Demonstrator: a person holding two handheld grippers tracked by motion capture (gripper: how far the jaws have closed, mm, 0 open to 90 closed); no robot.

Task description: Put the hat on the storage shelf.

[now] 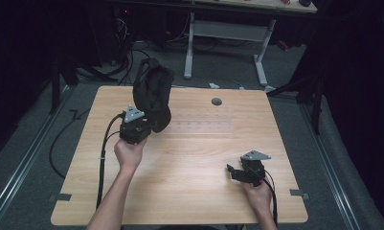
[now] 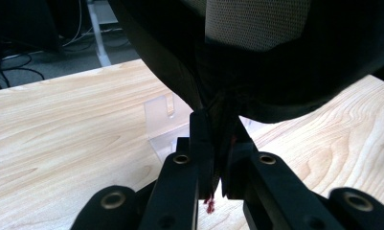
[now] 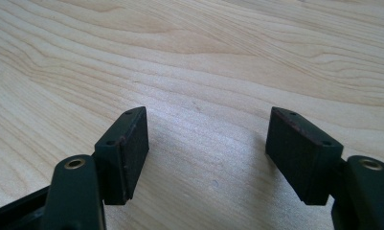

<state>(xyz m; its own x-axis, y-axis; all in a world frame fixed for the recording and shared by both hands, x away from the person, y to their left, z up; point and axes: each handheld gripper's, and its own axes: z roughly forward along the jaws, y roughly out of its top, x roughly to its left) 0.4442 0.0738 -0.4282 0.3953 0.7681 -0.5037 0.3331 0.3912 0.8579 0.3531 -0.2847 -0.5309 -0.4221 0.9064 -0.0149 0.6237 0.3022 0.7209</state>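
Two tongs are at work over a pale wooden surface (image 1: 189, 158). The left tongs (image 1: 146, 125), held up in the person's left hand (image 1: 129, 154), are clamped on a fold of a black cloth bag (image 1: 152, 93). The bag is raised off the surface and stands tall above the tongs, over the far left part of the surface. In the left gripper view the two black jaws stand pressed together with the dark fabric pinched between them, and the bag (image 2: 276, 52), with a patch of pale mesh, hangs close over the camera. Beneath it on the wood lies a clear plastic piece (image 2: 163, 122).

The right tongs (image 1: 233, 170) rest low near the right front part of the surface, well apart from the bag, held in the right hand (image 1: 259, 194). In the right gripper view its jaws stand wide apart with bare wood between them, the pads (image 3: 134, 153) touching nothing.
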